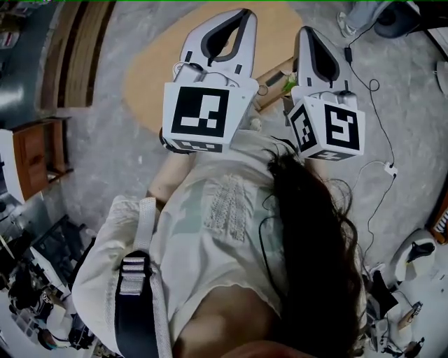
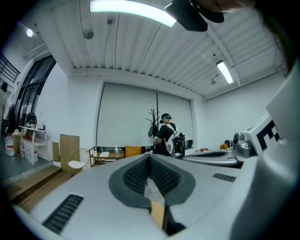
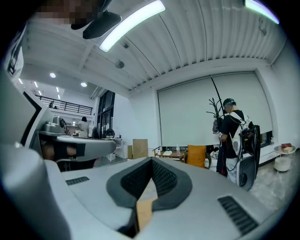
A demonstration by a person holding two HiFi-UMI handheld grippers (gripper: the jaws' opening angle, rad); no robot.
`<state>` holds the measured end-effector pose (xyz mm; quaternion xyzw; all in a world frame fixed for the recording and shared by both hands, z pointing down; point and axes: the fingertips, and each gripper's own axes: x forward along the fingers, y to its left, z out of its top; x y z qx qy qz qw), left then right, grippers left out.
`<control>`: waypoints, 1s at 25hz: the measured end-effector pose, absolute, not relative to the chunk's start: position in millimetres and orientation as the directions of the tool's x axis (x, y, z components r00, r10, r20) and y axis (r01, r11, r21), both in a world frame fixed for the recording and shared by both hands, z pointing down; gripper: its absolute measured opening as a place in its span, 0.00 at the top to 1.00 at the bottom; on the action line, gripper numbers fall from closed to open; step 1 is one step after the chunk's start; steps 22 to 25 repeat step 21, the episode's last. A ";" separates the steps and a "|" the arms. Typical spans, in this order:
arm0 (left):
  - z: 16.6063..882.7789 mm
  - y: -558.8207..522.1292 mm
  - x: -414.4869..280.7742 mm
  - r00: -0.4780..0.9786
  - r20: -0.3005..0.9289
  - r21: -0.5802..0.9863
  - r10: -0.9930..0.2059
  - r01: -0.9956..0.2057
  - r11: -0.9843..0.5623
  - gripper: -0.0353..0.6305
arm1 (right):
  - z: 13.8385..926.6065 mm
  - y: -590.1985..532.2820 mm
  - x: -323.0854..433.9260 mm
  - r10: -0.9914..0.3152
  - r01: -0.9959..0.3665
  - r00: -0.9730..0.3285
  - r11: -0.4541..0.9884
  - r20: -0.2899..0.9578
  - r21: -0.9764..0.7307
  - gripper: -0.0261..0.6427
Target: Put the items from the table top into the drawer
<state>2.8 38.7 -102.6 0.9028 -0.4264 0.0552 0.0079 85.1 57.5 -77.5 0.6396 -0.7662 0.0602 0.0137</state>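
Left tongs (image 2: 150,158), right tongs (image 3: 152,162) closed (empty); table top (image 1: 155,75) tan, oval.

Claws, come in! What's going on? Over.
Left gripper shut, empty. Right gripper shut, empty. Both pointing level across the room. No item or drawer clearly seen. Nothing in the way.

Left gripper (image 2: 150,158): closed tip to tip, nothing pinched, aimed about level across room. Right gripper (image 2: 197,157) alongside, at right. Beyond: standing person (image 2: 165,137) beside coat rack (image 2: 153,119); white wire chair (image 2: 77,163); wooden panel (image 2: 69,149); ceiling light strip (image 2: 133,11) overhead.
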 end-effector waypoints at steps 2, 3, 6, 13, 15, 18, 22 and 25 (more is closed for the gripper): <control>-101.7 22.2 -9.5 0.628 0.104 -0.028 -0.771 -0.773 -0.634 0.94 | -76.1 42.6 73.4 -0.978 -0.982 -0.180 0.173 0.103 -0.071 0.95; -102.7 15.9 -21.3 0.626 0.104 -0.026 -0.773 -0.775 -0.631 0.94 | -77.0 37.4 62.3 -0.978 -0.982 -0.179 0.172 0.105 -0.071 0.95; -117.3 17.7 -61.0 0.618 0.071 -0.027 -0.783 -0.784 -0.621 0.94 | -91.8 41.4 25.4 -0.981 -0.984 -0.176 0.172 0.084 -0.052 0.95; -65.6 -22.9 -14.8 0.620 0.095 -0.016 -0.779 -0.782 -0.623 0.94 | -42.0 4.9 73.8 -0.981 -0.984 -0.164 0.156 0.100 -0.080 0.95; -22.7 -43.0 29.9 0.621 0.131 0.000 -0.773 -0.780 -0.626 0.94 | 1.0 -13.9 119.2 -0.978 -0.984 -0.159 0.147 0.133 -0.100 0.95; 5.5 -57.4 76.7 0.616 0.123 -0.007 -0.778 -0.784 -0.621 0.94 | 27.8 -28.6 167.2 -0.980 -0.983 -0.163 0.152 0.117 -0.101 0.95; 7.8 -73.7 114.0 0.612 0.056 -0.042 -0.789 -0.788 -0.614 0.94 | 27.8 -47.3 204.3 -0.984 -0.983 -0.174 0.171 0.039 -0.073 0.95; 7.8 -73.7 114.0 0.612 0.056 -0.042 -0.789 -0.788 -0.614 0.94 | 27.8 -47.3 204.3 -0.984 -0.983 -0.174 0.171 0.039 -0.073 0.95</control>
